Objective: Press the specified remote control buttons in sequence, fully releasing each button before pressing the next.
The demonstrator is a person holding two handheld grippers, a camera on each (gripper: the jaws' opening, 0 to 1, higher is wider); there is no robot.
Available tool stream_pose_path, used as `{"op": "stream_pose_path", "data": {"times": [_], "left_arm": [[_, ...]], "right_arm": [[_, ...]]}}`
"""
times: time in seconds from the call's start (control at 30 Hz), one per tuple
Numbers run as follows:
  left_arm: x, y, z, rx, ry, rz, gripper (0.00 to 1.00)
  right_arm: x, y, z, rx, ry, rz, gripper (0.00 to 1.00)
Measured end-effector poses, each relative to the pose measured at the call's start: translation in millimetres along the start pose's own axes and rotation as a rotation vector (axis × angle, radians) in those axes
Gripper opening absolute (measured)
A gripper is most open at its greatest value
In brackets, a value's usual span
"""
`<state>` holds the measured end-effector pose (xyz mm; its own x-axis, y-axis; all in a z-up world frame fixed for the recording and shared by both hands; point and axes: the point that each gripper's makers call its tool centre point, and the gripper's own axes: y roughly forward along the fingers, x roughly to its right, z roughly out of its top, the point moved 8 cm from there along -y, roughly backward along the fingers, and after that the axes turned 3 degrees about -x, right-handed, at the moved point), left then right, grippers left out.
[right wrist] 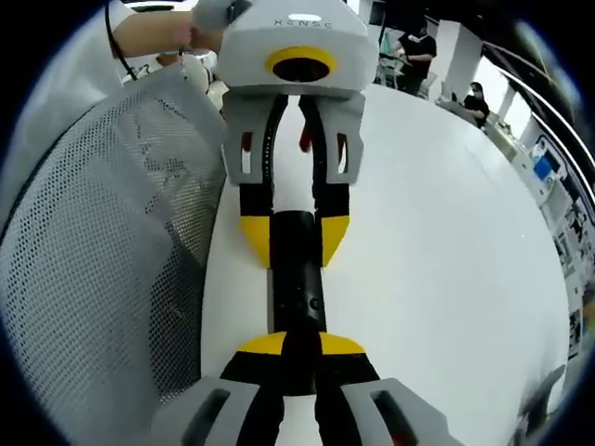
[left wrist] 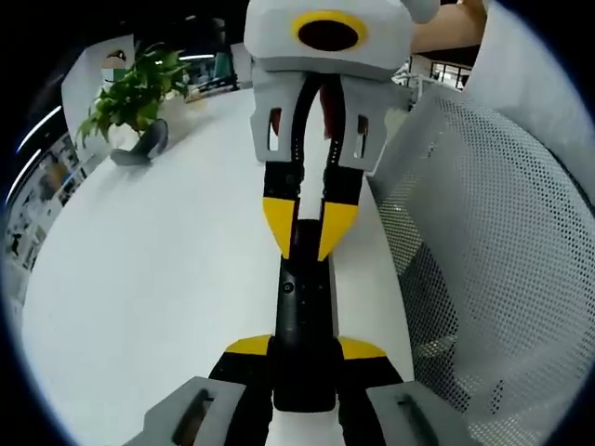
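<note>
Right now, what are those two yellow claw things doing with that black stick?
A person holds a gripper in each hand, and the two face each other over a white table. The left gripper has its fingers closed around one end of a black remote control. The right gripper comes from the opposite end, its yellow-tipped fingers nearly together over the remote's top. A white mesh chair back stands beside the table, and a potted plant sits farther off.

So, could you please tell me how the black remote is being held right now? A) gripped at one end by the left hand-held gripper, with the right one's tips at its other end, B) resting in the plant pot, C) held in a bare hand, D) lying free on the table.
A: the remote sits between the left hand-held gripper jaws, while the right hand-held gripper closes its tips at the far end.
</note>
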<state>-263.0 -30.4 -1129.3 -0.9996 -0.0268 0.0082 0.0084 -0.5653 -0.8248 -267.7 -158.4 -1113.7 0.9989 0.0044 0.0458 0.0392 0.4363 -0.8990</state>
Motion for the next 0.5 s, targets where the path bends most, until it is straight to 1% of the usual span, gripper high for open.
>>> {"op": "stream_pose_path", "data": {"times": [0.13, 0.27, 0.43, 0.5], "left_arm": [[0.0, 0.1, 0.4, -0.004, 0.001, 0.0, 0.24], [0.4, 0.0, 1.0, -0.01, -0.001, 0.001, 0.24], [0.5, 0.5, 1.9, -0.025, -0.001, 0.001, 0.24], [0.4, 0.6, 1.4, -0.021, -0.005, 0.002, 0.24]], "right_arm": [[0.8, -0.1, -0.4, 0.002, 0.02, 0.005, 0.08], [-1.6, -0.3, -1.2, 0.014, 0.033, -0.014, 0.08], [-5.4, -0.8, -5.5, 0.063, 0.079, -0.055, 0.07], [-7.1, -0.8, -8.2, 0.1, 0.109, -0.08, 0.07]]}}
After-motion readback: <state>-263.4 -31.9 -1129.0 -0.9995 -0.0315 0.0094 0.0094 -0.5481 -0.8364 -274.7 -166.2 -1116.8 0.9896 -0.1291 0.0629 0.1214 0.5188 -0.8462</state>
